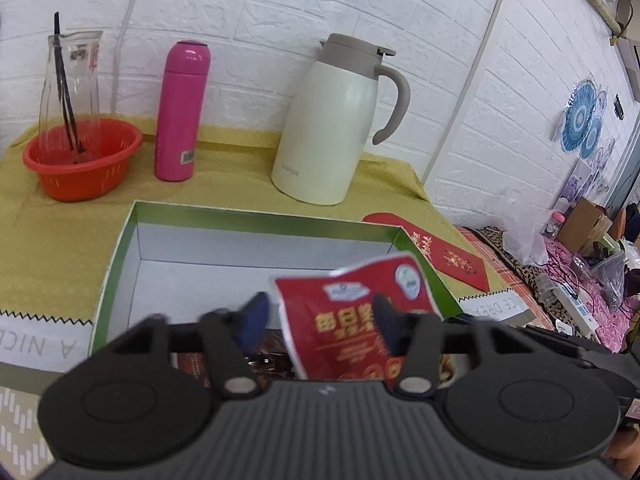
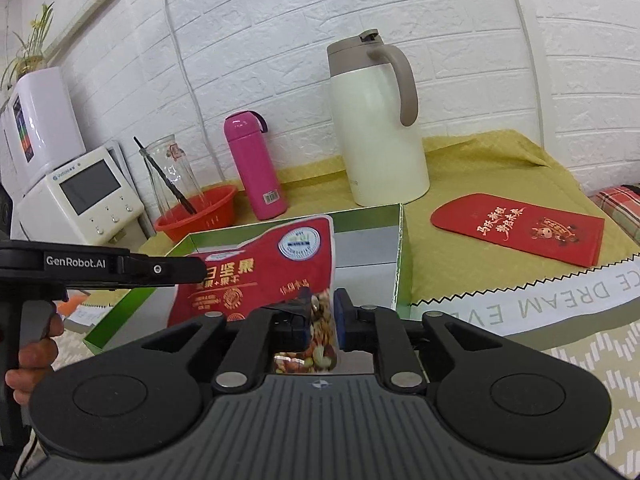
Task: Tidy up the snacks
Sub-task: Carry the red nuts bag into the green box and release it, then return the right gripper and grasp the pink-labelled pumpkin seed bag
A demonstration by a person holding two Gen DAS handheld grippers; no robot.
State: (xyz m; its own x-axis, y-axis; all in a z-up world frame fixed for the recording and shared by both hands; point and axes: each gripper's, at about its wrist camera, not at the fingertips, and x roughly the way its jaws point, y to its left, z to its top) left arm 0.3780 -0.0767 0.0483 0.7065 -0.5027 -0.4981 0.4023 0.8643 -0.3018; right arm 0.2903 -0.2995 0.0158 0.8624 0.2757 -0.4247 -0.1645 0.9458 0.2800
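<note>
Left tongs (image 1: 316, 316) wide apart, right tongs (image 2: 320, 312) part-open; snack packet (image 2: 260, 272) between.

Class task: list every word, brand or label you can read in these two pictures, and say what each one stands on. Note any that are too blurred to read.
"SUPOR": on the white jug.
"GenRobot.AI": on the left claw.
"A NIC", "CE DREAM EVE": upside down on the tablecloth border, cut off.
"日坚果": on the red snack bag; its smaller print is blurred.
Gold characters on the red envelope: too small to read.
Pink flask barcode label: unreadable.
White appliance logo: blurred.
</note>
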